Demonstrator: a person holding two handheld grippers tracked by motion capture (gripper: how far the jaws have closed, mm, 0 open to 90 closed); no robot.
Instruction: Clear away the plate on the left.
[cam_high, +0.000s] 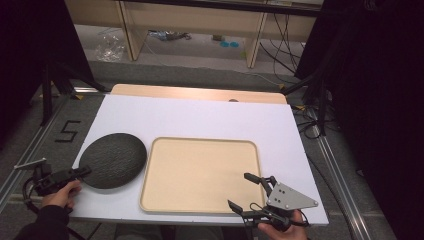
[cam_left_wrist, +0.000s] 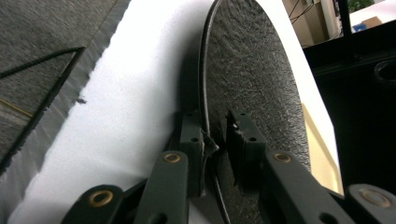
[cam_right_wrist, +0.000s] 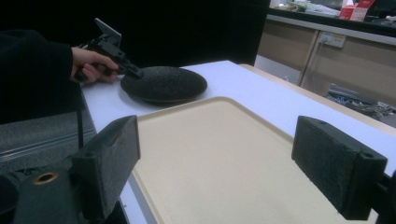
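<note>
Left gripper (cam_high: 82, 172) is at the near-left rim of the dark grey textured plate (cam_high: 113, 160), jaws pinched on the rim: one pad under the edge, one on top (clear in the left gripper view, where the rim (cam_left_wrist: 205, 140) runs between the two pads (cam_left_wrist: 240, 140)). The plate itself sits flat on the white table (cam_high: 200, 117), left of the beige tray (cam_high: 200, 175), its right edge just beside the tray's left rim and possibly overlapping it slightly; hard to tell from above.

Right gripper (cam_high: 252, 192) is over the tray's near-right corner, jaws spread wide, nothing between them. In the right gripper view the pads (cam_right_wrist: 112, 158) frame bare tray surface (cam_right_wrist: 219, 154), with the plate (cam_right_wrist: 163, 84) and the other hand (cam_right_wrist: 91, 63) farther off.

Progress, as I read it: the grasp on the plate is made and that's about it. Plate isn't lifted, tray is bare. Likely remaining: lift or slide the plate right, set it down inside the tray's rim, let go. Right gripper looks idle (maybe staged to steady the tray). Early stage overall.
</note>
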